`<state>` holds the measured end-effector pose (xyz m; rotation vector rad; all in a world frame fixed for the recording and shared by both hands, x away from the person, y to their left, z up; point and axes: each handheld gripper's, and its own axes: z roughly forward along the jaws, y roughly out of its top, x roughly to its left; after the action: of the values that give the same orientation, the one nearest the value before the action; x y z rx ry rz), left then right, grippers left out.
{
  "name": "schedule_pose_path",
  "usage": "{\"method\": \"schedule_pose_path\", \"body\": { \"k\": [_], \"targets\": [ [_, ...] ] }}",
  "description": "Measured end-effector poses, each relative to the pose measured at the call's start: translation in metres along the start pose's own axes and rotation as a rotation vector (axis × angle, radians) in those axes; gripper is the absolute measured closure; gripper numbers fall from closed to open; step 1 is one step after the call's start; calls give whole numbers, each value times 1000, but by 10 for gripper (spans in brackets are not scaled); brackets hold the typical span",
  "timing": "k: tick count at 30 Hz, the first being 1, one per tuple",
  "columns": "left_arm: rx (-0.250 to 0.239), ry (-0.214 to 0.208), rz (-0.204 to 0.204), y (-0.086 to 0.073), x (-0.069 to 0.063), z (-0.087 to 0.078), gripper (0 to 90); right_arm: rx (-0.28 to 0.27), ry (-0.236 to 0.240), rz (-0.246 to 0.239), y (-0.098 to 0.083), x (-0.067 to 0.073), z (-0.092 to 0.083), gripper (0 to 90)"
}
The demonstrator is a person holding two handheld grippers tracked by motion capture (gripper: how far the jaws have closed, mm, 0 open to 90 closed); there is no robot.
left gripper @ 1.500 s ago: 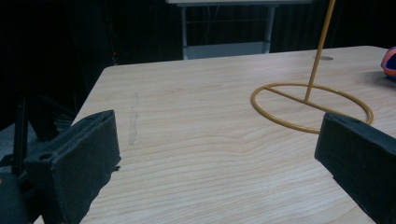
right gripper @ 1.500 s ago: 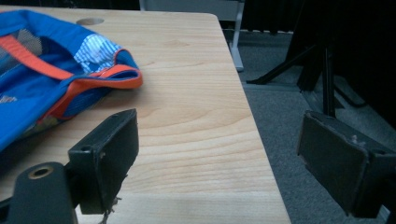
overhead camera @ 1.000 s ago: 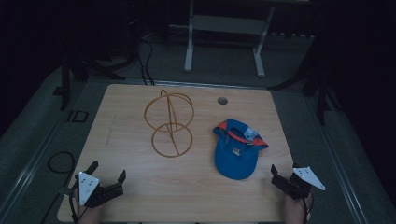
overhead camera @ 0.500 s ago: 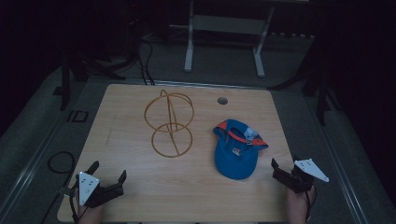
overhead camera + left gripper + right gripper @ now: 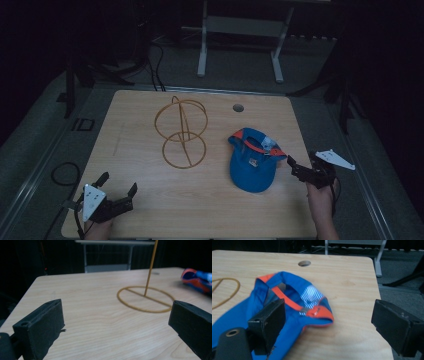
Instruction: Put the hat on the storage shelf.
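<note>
Just beside the spread right gripper [image 5: 304, 169], blue cap [image 5: 252, 162], untouched

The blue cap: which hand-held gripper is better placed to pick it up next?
Right. The right hand-held gripper is open beside the blue cap, facing it. The left hand-held gripper sits at the opposite table corner, facing the wire stand.

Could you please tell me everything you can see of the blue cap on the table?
The blue cap looks like soft fabric, blue with orange trim along its edges and an orange band inside. It lies on the right part of the wooden table, its opening turned up and to the far side, showing a white-striped lining patch. Its brim points toward the near edge. Only the tabletop touches it; the right hand-held gripper hovers open just to its right, apart from it.
</note>
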<state>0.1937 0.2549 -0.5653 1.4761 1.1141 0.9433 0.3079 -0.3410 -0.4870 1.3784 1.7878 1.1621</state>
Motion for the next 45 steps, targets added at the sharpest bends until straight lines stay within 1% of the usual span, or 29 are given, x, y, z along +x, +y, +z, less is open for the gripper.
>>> {"method": "schedule_pose_path", "body": {
  "k": [1,2,3,4,5,6,7,8,10,11,12,14,15,17,20,21,22,24,25,26,27,29,30,31,35,36,39,41,45],
  "targets": [
    [0,0,0,0,0,0,3,0,0,0,0,0,0,119],
    [12,-1,25,0,-2,1,3,-6,5,-2,3,1,2,119],
    [17,1,31,0,-2,1,3,6,-3,-15,10,2,7,120],
    [17,-2,32,0,-3,1,3,6,-2,-12,13,2,9,123],
    [18,-11,29,0,-3,1,3,8,28,-14,15,2,12,123],
    [14,-16,28,0,-4,1,3,23,39,-12,18,1,15,124],
    [9,-17,35,0,-4,1,3,26,40,-9,19,0,17,132],
    [13,-18,42,0,-5,1,4,14,56,-8,21,-1,19,135],
    [15,-24,39,0,-5,1,3,7,59,-7,24,-1,23,134],
    [17,-28,39,0,-6,2,4,13,73,-15,25,0,27,132],
    [18,-28,41,0,-6,2,4,21,60,-25,26,1,30,132],
    [16,-34,36,0,-6,2,3,23,66,-31,29,2,36,136],
    [17,-36,35,0,-6,2,3,29,56,-35,30,2,39,136],
    [15,-40,39,1,-6,1,3,51,70,-43,33,3,48,136],
    [18,-44,42,1,-7,2,3,69,72,-46,36,4,56,136],
    [19,-44,44,1,-7,2,3,82,61,-43,39,3,63,143],
    [17,-46,46,1,-8,2,3,82,64,-44,40,3,66,144],
    [16,-47,45,1,-8,2,3,96,53,-54,42,2,73,148],
    [16,-47,45,1,-8,2,4,96,53,-54,42,2,73,148],
    [24,-43,45,1,-8,2,4,102,49,-62,43,2,77,148],
    [26,-42,44,1,-8,2,3,119,47,-58,43,2,84,164],
    [27,-38,44,1,-7,2,4,137,46,-57,43,1,91,172],
    [26,-37,43,1,-7,2,3,142,44,-53,43,0,95,191],
    [25,-39,37,1,-7,2,3,148,56,-44,43,-1,98,198],
    [29,-38,40,1,-7,2,3,171,59,-33,42,-1,110,225],
    [31,-40,41,1,-7,3,3,177,60,-34,41,0,113,227],
    [34,-43,45,1,-7,3,3,206,72,-45,38,2,122,276],
    [35,-46,45,1,-8,3,3,223,76,-45,35,3,129,277],
    [35,-48,43,1,-8,3,4,242,84,-39,30,5,136,295]
  ]
}}
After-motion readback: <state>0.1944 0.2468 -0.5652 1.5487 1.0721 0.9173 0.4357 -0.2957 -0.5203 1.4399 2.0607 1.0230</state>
